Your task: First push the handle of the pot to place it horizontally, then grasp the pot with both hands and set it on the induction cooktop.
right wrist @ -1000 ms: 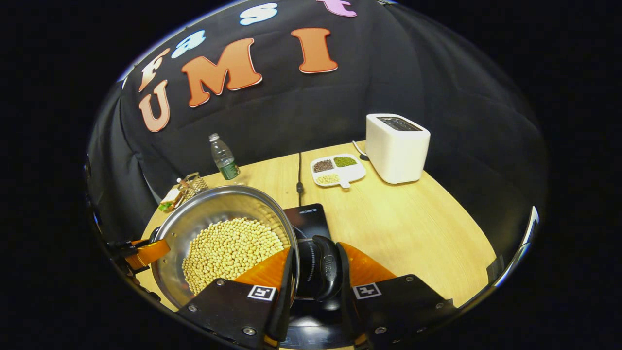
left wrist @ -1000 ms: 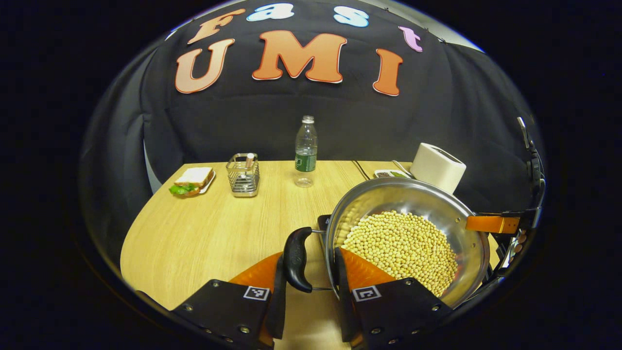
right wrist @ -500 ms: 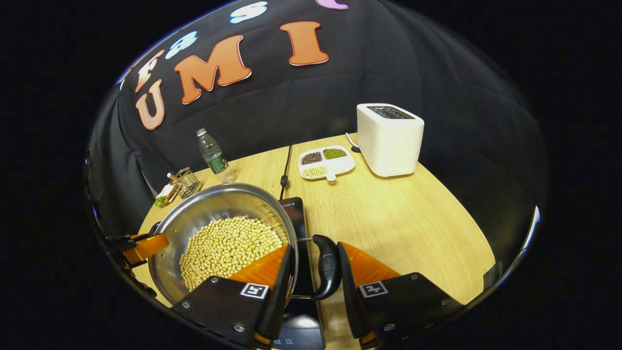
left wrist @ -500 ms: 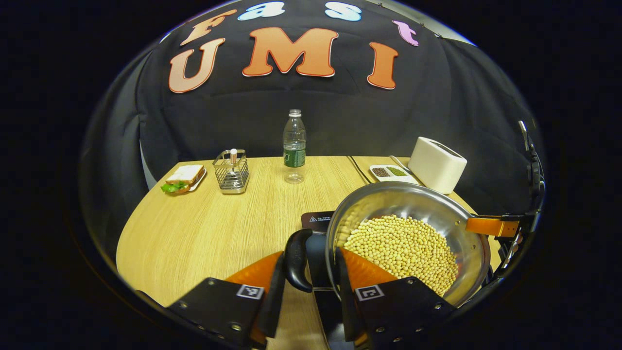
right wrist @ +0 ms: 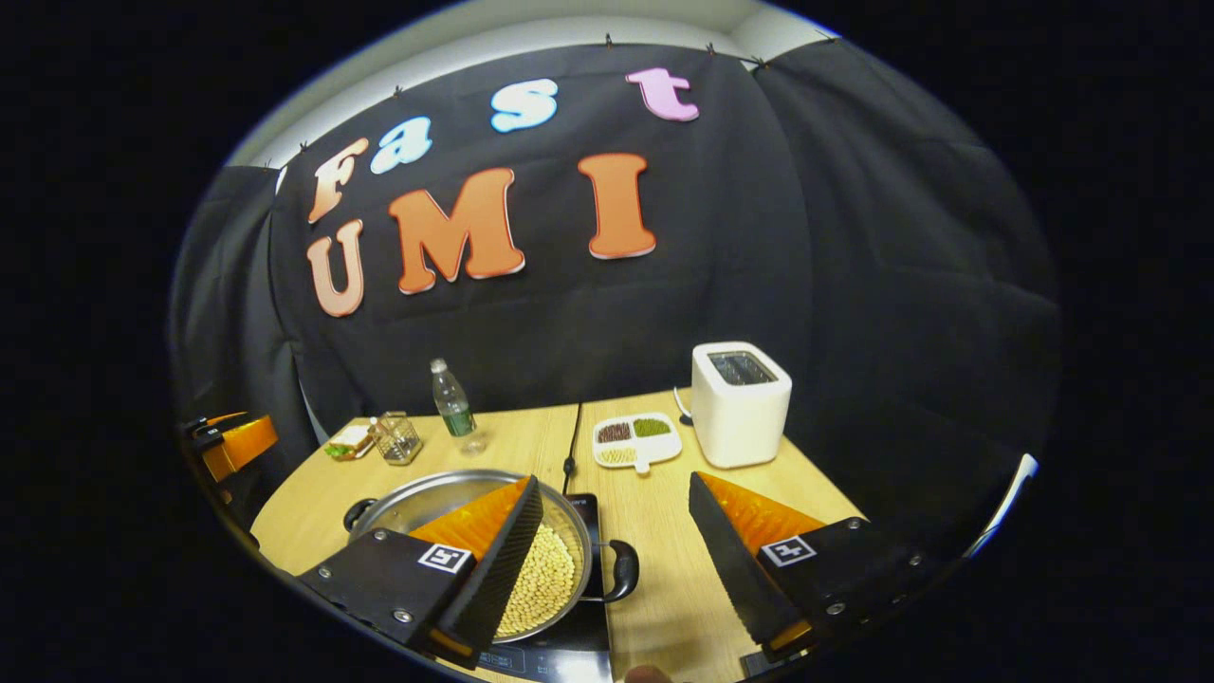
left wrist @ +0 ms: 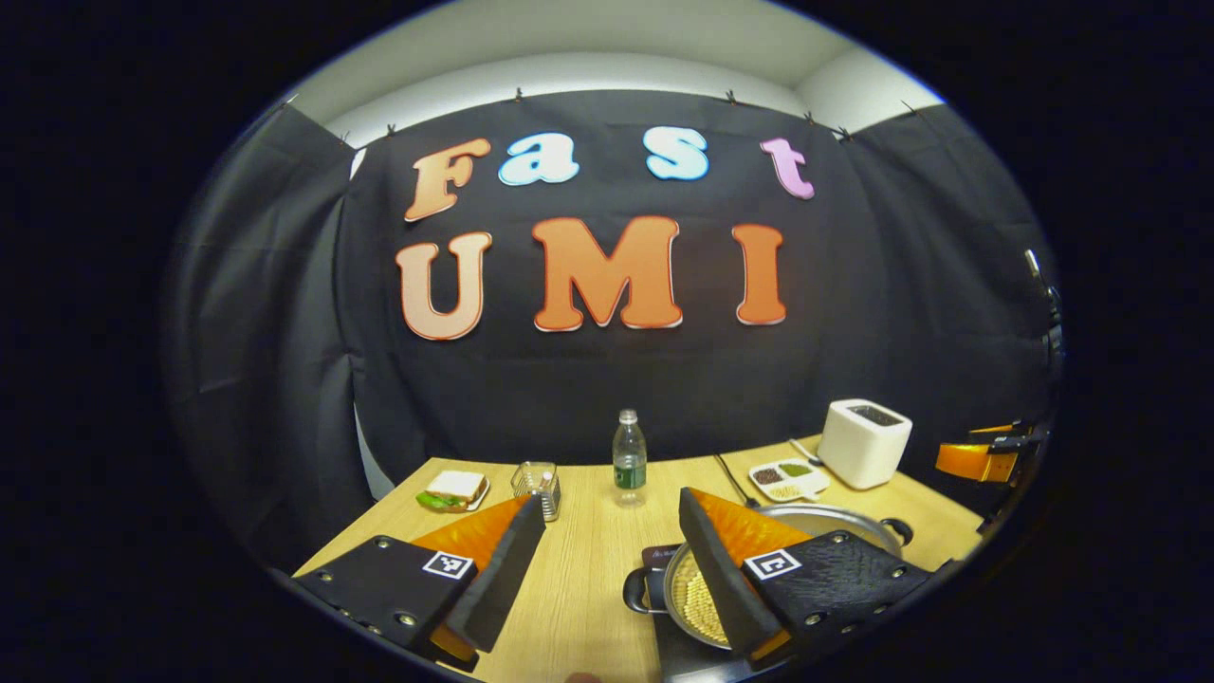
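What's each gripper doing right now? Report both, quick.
Left gripper: open, holding nothing, above the steel pot of beans.
Right gripper: open, holding nothing, the pot's black side handle free between its fingers.

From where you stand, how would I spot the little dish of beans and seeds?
Find the white toaster at the table's back right. Just left of it lies a white divided dish, right of the black cable. Its three compartments hold dark, green and pale grains, unlike the large steel pot nearer you.
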